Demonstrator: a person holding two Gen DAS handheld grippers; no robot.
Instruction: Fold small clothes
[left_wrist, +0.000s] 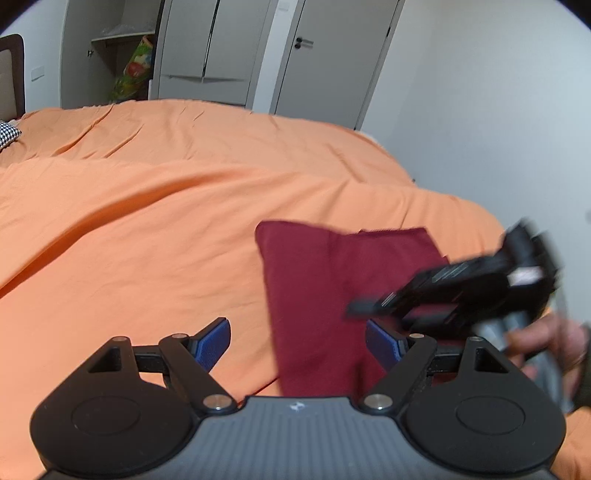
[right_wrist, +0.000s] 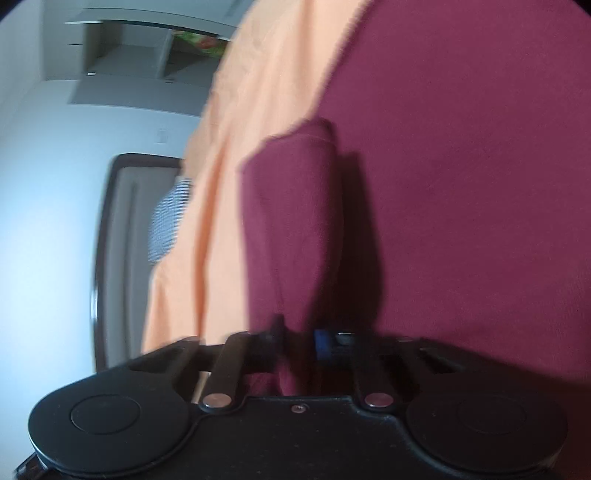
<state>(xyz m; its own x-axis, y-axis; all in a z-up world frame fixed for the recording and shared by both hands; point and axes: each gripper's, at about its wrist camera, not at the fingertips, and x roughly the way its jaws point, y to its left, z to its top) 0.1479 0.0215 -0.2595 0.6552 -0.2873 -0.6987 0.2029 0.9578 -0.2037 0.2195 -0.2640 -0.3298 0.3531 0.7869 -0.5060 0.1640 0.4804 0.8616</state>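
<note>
A dark red garment (left_wrist: 317, 280) lies on the orange bedspread (left_wrist: 147, 229). My left gripper (left_wrist: 297, 343) is open and empty, its blue pads (left_wrist: 214, 343) just above the bed, straddling the garment's near left edge. My right gripper (left_wrist: 364, 307) comes in from the right, blurred, over the garment's near right part. In the right wrist view the right gripper (right_wrist: 299, 338) is shut on a raised fold of the red garment (right_wrist: 291, 229), while the rest of the garment (right_wrist: 461, 184) lies flat behind it.
A wardrobe (left_wrist: 207, 51) with an open shelf and a colourful bag (left_wrist: 135, 68) stands behind the bed. A headboard (left_wrist: 11, 74) and a checked pillow (left_wrist: 7, 134) are at the far left. A white wall is on the right.
</note>
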